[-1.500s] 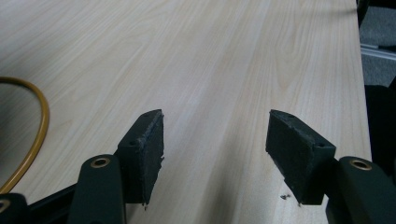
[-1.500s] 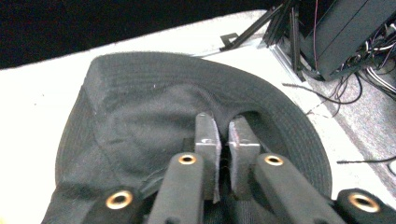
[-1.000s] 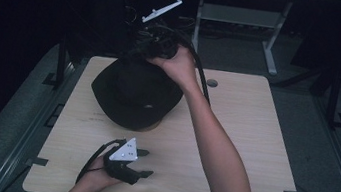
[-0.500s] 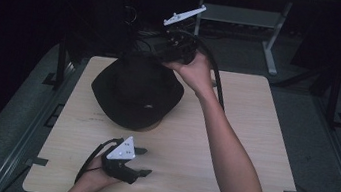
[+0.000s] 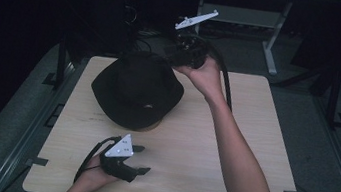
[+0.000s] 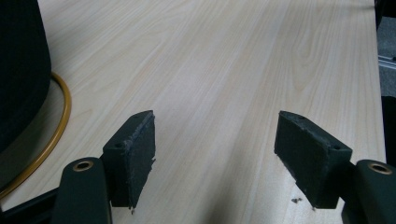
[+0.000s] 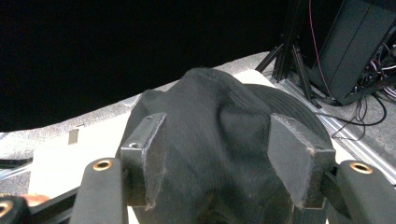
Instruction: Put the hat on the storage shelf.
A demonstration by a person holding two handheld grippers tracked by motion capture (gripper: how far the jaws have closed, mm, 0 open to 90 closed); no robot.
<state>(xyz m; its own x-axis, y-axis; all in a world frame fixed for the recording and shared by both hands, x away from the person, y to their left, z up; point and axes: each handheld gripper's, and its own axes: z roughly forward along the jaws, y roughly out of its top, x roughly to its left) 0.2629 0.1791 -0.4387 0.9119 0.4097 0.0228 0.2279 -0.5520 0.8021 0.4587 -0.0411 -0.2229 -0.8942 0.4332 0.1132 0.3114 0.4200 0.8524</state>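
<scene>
Pale wood table (image 5: 253,138) carries the left gripper (image 5: 142,159) at its near edge, jaws apart over bare wood, having just widened. Farther left sits the black hat (image 5: 134,88). At the far edge, the right gripper (image 5: 176,56) hovers beside it, jaws just spread, unclamped.
</scene>
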